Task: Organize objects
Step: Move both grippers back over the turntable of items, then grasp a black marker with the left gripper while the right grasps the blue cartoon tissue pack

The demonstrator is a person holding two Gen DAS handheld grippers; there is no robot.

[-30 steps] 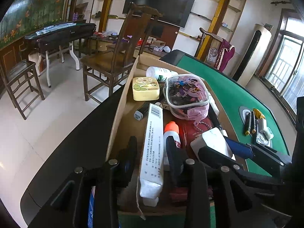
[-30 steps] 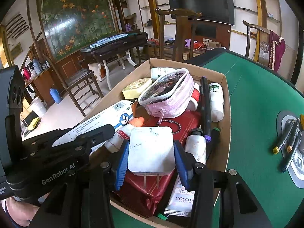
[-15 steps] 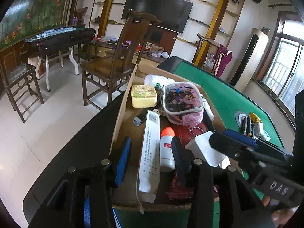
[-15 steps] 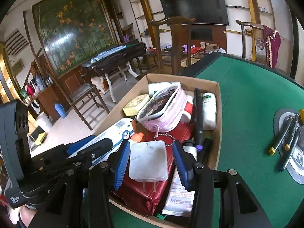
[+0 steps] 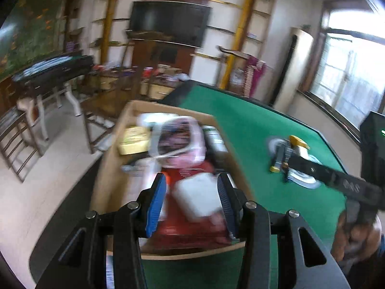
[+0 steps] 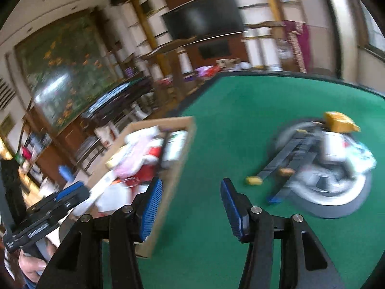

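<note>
The left tool (image 5: 192, 200) points downward over the cardboard box (image 5: 115, 159), its blue pads apart and clamping nothing. The right tool (image 6: 190, 204) tilts down to the right of that box, over bare green counter (image 6: 240, 125), its jaws opening with nothing between them. A hand (image 5: 356, 238) grips the right tool's handle; another hand (image 6: 33, 265) grips the left's.

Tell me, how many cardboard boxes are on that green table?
1. The box sits at the left edge of the green table, crammed with things. Nothing suggests another, though the views are blurred.
</note>
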